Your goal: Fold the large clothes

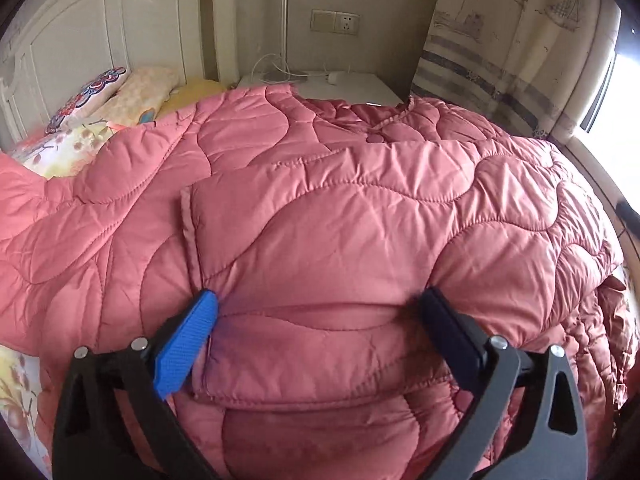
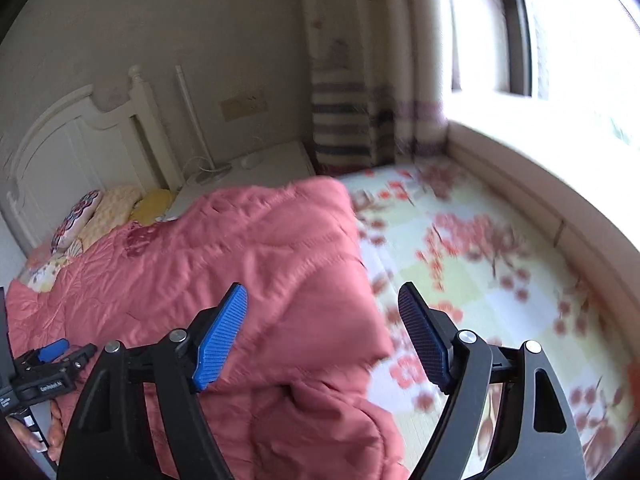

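Observation:
A large pink quilted jacket (image 1: pixel 320 208) lies spread over the bed and fills the left wrist view. My left gripper (image 1: pixel 318 300) is open, its blue pads pressed down into the padded fabric on either side of a fold. In the right wrist view the jacket (image 2: pixel 240 264) lies partly folded on the left, its right edge over the floral sheet (image 2: pixel 480 264). My right gripper (image 2: pixel 322 300) is open and empty, held above the jacket's right edge. The left gripper (image 2: pixel 52 360) shows at the far left of that view, low on the jacket.
Pillows (image 1: pixel 116 96) lie at the white headboard (image 1: pixel 100 32). A white bedside table (image 1: pixel 320 84) with cables stands beyond the bed. A striped curtain (image 2: pixel 352 128) and a bright window (image 2: pixel 568 40) are on the right. The right wrist view is motion-blurred.

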`<state>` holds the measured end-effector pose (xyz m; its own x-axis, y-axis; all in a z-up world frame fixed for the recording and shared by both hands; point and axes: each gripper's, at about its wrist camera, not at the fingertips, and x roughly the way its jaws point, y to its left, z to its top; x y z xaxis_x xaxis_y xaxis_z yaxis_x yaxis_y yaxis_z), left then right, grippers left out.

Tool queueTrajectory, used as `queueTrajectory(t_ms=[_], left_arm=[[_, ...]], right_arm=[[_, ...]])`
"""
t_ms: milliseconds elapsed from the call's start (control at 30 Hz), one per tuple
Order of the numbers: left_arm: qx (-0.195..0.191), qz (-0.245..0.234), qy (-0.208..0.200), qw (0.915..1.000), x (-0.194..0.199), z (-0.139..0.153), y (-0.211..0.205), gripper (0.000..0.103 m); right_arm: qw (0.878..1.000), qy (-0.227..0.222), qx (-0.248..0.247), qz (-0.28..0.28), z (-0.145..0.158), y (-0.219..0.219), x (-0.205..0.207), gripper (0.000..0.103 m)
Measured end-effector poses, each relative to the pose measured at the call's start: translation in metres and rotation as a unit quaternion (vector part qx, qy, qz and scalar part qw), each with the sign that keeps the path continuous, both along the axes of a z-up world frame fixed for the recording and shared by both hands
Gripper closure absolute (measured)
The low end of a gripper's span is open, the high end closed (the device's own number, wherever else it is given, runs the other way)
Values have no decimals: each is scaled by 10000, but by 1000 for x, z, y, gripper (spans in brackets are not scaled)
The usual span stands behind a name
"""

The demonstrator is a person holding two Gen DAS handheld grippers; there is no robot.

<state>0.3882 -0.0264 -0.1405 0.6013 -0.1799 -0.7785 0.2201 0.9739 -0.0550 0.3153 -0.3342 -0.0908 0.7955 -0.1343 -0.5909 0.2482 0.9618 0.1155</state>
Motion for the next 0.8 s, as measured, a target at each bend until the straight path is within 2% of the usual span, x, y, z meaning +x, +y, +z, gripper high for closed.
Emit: queueTrajectory(t_ms=[67,133,200,233,267,367,467,567,600,633,667,700,733,800], left_arm=[[-43,-2,-5,10000,-6,0,-1,2],[-78,-7,-10,10000,-6,-1,-1,2],[-89,-9,-21,10000,-13,2,-3,2],[-113,-23,-23,9999,-13,2,-2,2],[-118,-21,-20,9999,-13,3,-2,2],[-105,-15,-14,9999,-12,2,-1,2],[-86,-14,-11,10000,-12,2,-1,2],[-110,-15,-7,9999,-12,2,-1,2],[-115,-13,-6,9999,-12,2,-1,2],[-135,-16,-9,9999,-13,3,0,2],[-164,-27,-10,9999,-13,3,0,2],[-179,-24,-6,9998,-13,3,1,2],[-197,-24,-6,9998,-13,3,1,2],[-202,-23,-5,9998,-14,3,2,2]], right_arm=[[9993,196,-227,239,7,14,15,26],[9969,567,-345,433,1,23,37,26],[9918,1129,-253,550,-21,24,60,26],[9854,1587,-312,539,-38,23,71,26],[9832,1712,-288,555,-46,21,75,24],[9843,1660,-362,483,-32,21,75,24],[9882,1408,-436,428,-12,20,85,24],[9911,1181,-472,397,-4,12,114,16],[9905,1198,-552,382,-8,10,123,10],[9872,1487,-459,354,-23,3,137,10],[9824,1828,-231,302,-37,-4,147,9],[9809,1929,133,224,-46,-14,150,7],[9819,1863,277,177,-44,-17,149,5],[9831,1813,233,66,-37,-18,141,6]])
